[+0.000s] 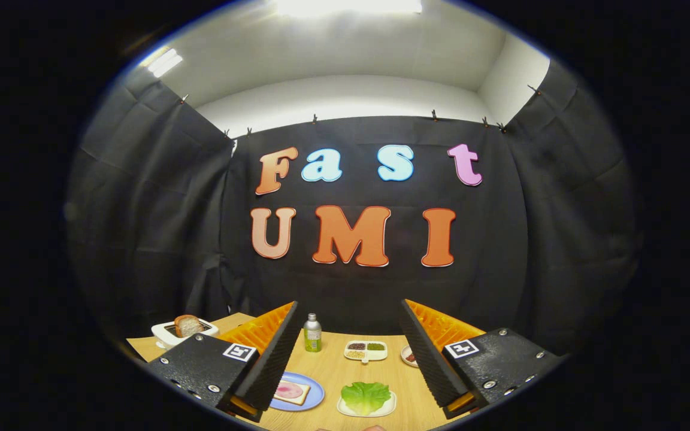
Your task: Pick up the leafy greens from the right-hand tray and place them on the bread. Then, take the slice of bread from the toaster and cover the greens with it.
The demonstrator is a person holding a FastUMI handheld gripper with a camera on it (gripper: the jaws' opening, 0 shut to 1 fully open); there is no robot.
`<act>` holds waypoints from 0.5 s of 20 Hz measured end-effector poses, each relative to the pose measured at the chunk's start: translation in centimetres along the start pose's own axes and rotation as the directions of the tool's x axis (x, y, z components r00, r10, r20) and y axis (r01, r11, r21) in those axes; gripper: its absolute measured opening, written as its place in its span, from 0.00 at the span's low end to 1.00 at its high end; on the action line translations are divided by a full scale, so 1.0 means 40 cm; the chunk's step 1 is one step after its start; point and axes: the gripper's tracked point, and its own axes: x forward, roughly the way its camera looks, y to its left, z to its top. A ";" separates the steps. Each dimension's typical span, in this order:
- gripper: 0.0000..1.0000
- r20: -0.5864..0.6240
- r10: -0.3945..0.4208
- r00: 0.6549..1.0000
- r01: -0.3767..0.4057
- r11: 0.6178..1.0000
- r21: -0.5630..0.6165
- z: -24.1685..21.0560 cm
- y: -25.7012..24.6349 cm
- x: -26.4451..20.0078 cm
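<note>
So the toaster sits off beyond the left finger, with a bread slice poking up out of it, probably parked there so it's easy to pinch from above later. Just inside the left finger is the plate with the bread and what looks like a ham slice on top, lying flat and ready to take a topping. The gripper has its fingers spread wide with nothing in them. Between them, a bit nearer the right finger, the greens sit on their tray, right in the open gap. Further out between the fingers are a bottle and a condiment dish, and a small bowl peeks out by the right finger. Looks like the greens grab hasn't started, on my read.
</note>
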 end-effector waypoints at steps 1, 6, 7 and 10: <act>0.98 0.004 -0.007 1.000 0.007 1.000 -0.002 0.011 -0.006 0.001; 0.98 0.004 0.020 1.000 -0.020 1.000 0.010 0.022 0.013 -0.001; 0.98 0.003 0.032 0.999 -0.032 0.999 0.012 0.021 0.024 -0.006; 0.98 0.016 0.057 0.998 -0.057 0.998 0.011 0.035 0.048 -0.011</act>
